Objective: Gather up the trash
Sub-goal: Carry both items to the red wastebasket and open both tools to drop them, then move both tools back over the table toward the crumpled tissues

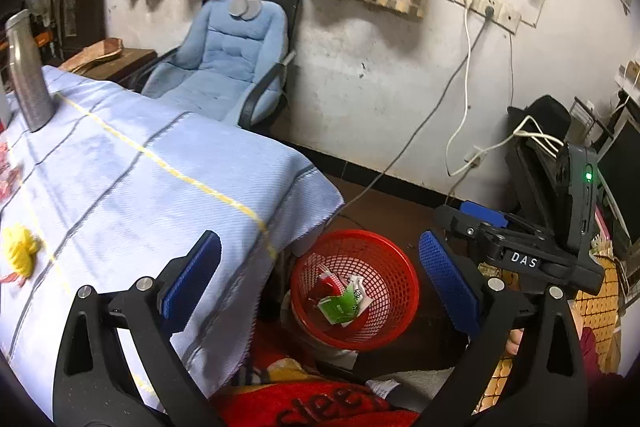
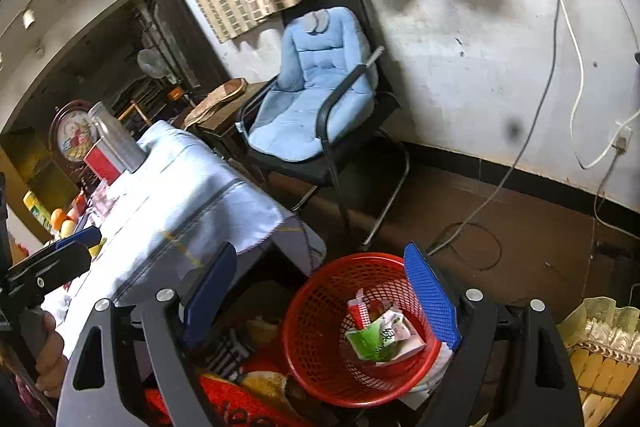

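**Both grippers empty above the bin; remaining scraps lie back on the table**

Whitewashed wall, a checked curtain and a padded pale-blue office chair (image 1: 232, 67) form the backdrop, with a table under a light-blue woven cloth (image 1: 132, 187) at the left. A round red plastic mesh basket (image 1: 394, 301) stands on the dark floor just beside the table's corner, and crumpled green, white and red wrappers (image 1: 340, 301) are seen lying in its bottom. The left gripper (image 1: 320, 283) is held over it with blue ribbed pads spread wide and nothing between them; the right gripper (image 2: 320, 303) is likewise parted and empty. A crumpled yellow scrap (image 1: 18, 251) and red bits at the cloth's left edge are judged the next trash: they lie left of the left gripper, which is nearer. The scrap looks soft, light, irregular, without a clear long axis
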The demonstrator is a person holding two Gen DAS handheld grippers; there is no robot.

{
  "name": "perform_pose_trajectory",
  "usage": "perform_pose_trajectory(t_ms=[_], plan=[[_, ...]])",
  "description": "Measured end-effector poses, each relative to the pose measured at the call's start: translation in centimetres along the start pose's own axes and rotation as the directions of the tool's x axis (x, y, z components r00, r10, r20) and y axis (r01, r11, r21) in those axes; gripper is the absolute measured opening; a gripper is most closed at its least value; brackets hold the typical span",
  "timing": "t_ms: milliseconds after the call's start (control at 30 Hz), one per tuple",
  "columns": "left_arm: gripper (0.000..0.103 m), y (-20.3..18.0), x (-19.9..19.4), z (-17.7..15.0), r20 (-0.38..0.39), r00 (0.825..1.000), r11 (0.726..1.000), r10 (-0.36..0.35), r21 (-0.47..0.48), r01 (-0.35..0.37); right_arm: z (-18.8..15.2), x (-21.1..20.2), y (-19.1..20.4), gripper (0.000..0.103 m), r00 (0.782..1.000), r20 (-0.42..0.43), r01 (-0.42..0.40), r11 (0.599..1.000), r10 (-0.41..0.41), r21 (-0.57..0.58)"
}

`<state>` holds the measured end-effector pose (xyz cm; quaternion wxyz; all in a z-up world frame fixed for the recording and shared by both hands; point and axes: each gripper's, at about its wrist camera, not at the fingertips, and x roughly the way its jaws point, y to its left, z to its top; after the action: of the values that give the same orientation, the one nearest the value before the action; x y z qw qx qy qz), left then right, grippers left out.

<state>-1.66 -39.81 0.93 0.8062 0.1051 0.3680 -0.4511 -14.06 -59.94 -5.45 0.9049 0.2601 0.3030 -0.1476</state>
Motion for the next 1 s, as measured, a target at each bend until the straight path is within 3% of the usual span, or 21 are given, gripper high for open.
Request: perform_pose_trajectory(t_ms=[467,600,733,900,1000], plan=[[0.096,3.7,-6.2,-1.9,0.102,0.990,0.993,0.093,-0.075,-0.086,0.0,-2.1,6.4,0.088,0.997,0.023,-0.073,0.990,0.077,-0.118],[0.096,6.5,-7.7,-2.9,0.104,0.979,0.980,0.177,-0.106,-0.166,-0.3,-1.4,9.0,0.089,0.994,-0.008,-0.105,0.982,0.105,-0.157],[0.096,11.2,-9.5,-4.2,0.078,0.949,0.942,0.306,-0.169,-0.290,-0.8,-0.2,12.2,0.089,0.990,-0.050,-0.136,0.968,0.129,-0.213],[0.096,19.0,-13.1,-7.6,0.022,0.868,0.834,0.496,-0.289,-0.469,-1.7,0.4,16.0,0.089,0.982,-0.088,-0.185,0.943,0.166,-0.276],[0.096,23.4,-15.0,-9.8,-0.021,0.852,0.784,0.523,-0.381,-0.490,-2.4,0.8,18.3,0.092,0.977,-0.110,-0.207,0.926,0.181,-0.315]])
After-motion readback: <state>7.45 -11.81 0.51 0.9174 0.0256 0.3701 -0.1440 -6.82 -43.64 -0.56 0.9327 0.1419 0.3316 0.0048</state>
